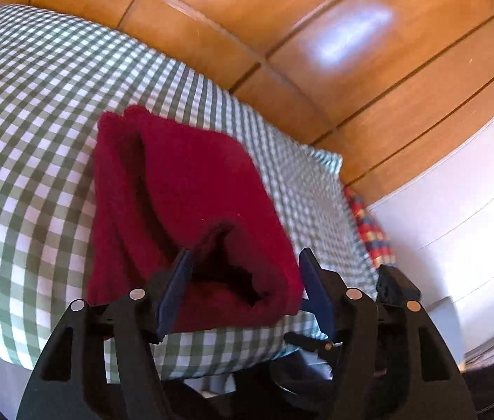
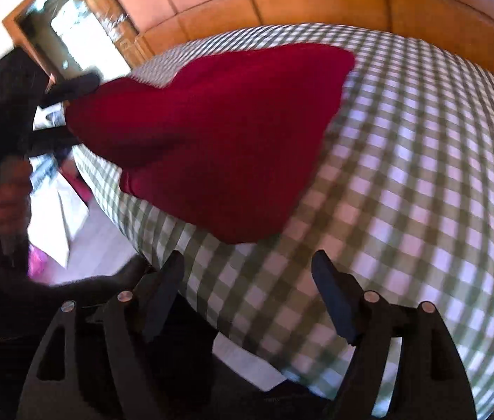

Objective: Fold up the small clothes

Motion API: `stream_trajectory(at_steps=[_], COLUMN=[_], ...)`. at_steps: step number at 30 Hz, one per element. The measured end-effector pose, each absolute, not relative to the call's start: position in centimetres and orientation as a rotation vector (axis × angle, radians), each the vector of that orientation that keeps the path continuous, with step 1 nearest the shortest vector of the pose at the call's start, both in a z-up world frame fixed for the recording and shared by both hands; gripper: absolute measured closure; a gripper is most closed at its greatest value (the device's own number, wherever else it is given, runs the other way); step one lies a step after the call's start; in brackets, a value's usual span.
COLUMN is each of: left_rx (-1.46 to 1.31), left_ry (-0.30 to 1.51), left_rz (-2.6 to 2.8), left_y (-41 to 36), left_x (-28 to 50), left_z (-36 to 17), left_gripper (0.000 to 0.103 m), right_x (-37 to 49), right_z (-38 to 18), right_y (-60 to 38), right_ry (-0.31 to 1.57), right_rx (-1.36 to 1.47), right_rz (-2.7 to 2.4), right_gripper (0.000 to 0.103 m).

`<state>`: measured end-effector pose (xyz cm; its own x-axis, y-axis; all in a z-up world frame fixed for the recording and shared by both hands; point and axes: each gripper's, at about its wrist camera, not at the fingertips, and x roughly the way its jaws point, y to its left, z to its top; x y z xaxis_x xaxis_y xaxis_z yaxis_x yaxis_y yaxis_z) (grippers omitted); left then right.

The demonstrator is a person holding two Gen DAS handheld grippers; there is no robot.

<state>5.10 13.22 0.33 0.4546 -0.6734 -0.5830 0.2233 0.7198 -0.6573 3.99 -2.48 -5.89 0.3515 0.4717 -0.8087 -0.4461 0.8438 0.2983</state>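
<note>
While the dark red garment (image 1: pixel 190 203) lies folded on the bed's green-and-white checked cover (image 1: pixel 29 133), your left claw (image 1: pixel 247 294) stands wide with the garment's near open end bunched between its blue pads (image 1: pixel 176 294); the pads flank the cloth, and it does not look pinched. Your right claw (image 2: pixel 247 294) is also wide and holds nothing, hovering over bare checked cover (image 2: pixel 422 175) near the garment's (image 2: pixel 218 140) closest edge but apart from it. From that side you can see your left hand (image 2: pixel 5 189) on its handle at the garment's far end.

Judging by the thick, fuzzy surface, this is a soft knit or fleece piece: light, limp and without stiffness of its own. It will probably sag and unfold if you lift it by one layer, though the nap should give the pads good friction, so slipping looks unlikely. The layers gape at the near end, which suggests the fold is loose.

Take hold where several layers stack, at the doubled edge or a corner, and bite through the whole thickness. With the right claw, the near rounded corner looks the easiest to reach. Behind the bed stand wooden wardrobe doors (image 1: pixel 317 52).
</note>
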Motion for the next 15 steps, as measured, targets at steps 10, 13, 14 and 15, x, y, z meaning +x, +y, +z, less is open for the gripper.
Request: stream_trajectory(at_steps=[10, 13, 14, 15], left_rx=[-0.456, -0.38, -0.339, -0.272], left_ry=[0.778, 0.813, 0.843, 0.897], left_rz=[-0.651, -0.624, -0.593, -0.544], left_y=[12.7, 12.8, 12.8, 12.8], left_x=[4.8, 4.1, 3.9, 3.5], left_z=[3.3, 2.0, 1.0, -1.3], left_gripper=[0.096, 0.097, 0.097, 0.096], right_x=[4.7, 4.2, 4.0, 4.1], right_z=[-4.0, -5.1, -6.1, -6.5], right_y=[-2.3, -1.6, -1.4, -1.0], right_ry=[0.93, 0.971, 0.997, 1.014], right_rx=[0.086, -0.019, -0.049, -0.058], right_rz=[0.498, 0.488, 0.483, 0.482], right_gripper=[0.081, 0.083, 0.084, 0.084])
